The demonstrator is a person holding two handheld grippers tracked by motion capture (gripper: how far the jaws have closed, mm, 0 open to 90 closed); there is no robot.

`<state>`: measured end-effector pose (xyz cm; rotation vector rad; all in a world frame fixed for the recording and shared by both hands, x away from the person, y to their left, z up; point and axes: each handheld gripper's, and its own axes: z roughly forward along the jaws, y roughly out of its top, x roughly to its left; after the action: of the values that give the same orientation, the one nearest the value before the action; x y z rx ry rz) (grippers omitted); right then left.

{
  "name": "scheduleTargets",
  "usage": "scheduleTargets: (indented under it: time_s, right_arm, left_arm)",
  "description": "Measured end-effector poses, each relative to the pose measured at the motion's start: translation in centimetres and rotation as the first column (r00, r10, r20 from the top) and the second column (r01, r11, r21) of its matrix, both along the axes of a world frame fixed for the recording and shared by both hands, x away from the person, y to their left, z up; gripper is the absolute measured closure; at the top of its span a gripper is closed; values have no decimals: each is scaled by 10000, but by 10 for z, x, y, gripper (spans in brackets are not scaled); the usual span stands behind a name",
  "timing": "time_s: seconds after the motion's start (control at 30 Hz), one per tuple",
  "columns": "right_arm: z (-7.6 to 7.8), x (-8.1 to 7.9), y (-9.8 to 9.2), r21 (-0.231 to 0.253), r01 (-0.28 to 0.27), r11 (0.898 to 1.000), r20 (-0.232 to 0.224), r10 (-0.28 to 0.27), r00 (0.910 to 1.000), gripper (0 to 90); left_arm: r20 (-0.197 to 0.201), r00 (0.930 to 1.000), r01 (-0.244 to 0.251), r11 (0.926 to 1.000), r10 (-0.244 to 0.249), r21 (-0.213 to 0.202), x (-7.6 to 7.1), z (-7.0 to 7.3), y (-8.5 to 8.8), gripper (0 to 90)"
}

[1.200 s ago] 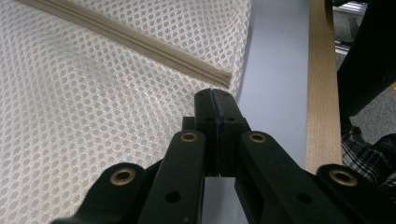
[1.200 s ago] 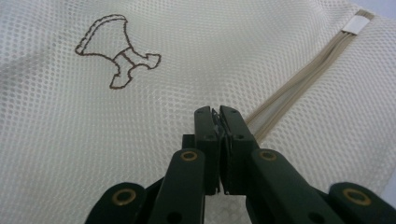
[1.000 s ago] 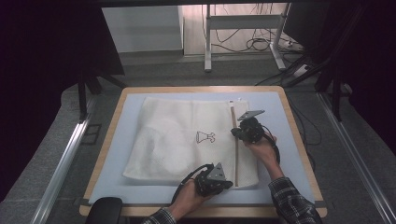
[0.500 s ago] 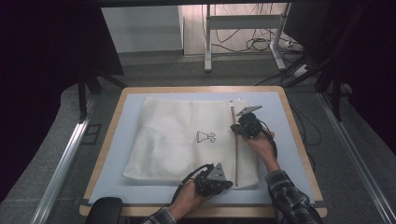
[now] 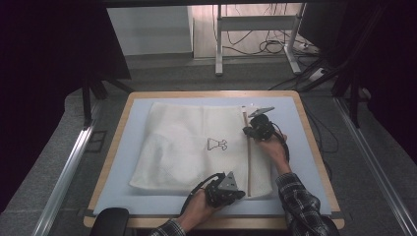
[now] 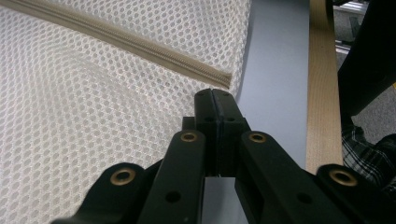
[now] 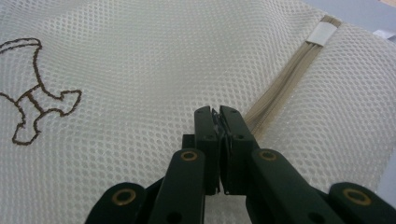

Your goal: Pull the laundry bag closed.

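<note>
White honeycomb mesh bag lies flat on a pale blue mat w/ a light wood table edge around it. Bag is roughly rectangular, soft and a bit rumpled at its left side; brown outline drawing stitched near the middle. Beige zipper runs in a straight line along the bag's right part, w/ a small white tab at its far end.

Left gripper: black jaws pressed together, tips at the bag's near corner right by the zipper's end; can't tell if any mesh is pinched. Right gripper: jaws nearly closed on a small dark bit, prob. the zipper pull, on the zipper line, partway toward the far end.
</note>
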<state>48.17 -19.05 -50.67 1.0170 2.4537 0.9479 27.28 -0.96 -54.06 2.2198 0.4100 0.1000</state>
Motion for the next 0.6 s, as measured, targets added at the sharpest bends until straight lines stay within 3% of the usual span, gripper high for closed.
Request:
scheduleTargets:
  time_s: [0.6]
  right_arm:
    - [0, 22, 5, -237, 289, 9993, 54, -288, 9996, 861]
  left_arm:
    - [-7, 10000, 6, 10000, -6, 2, 0, 0, 0, 900]
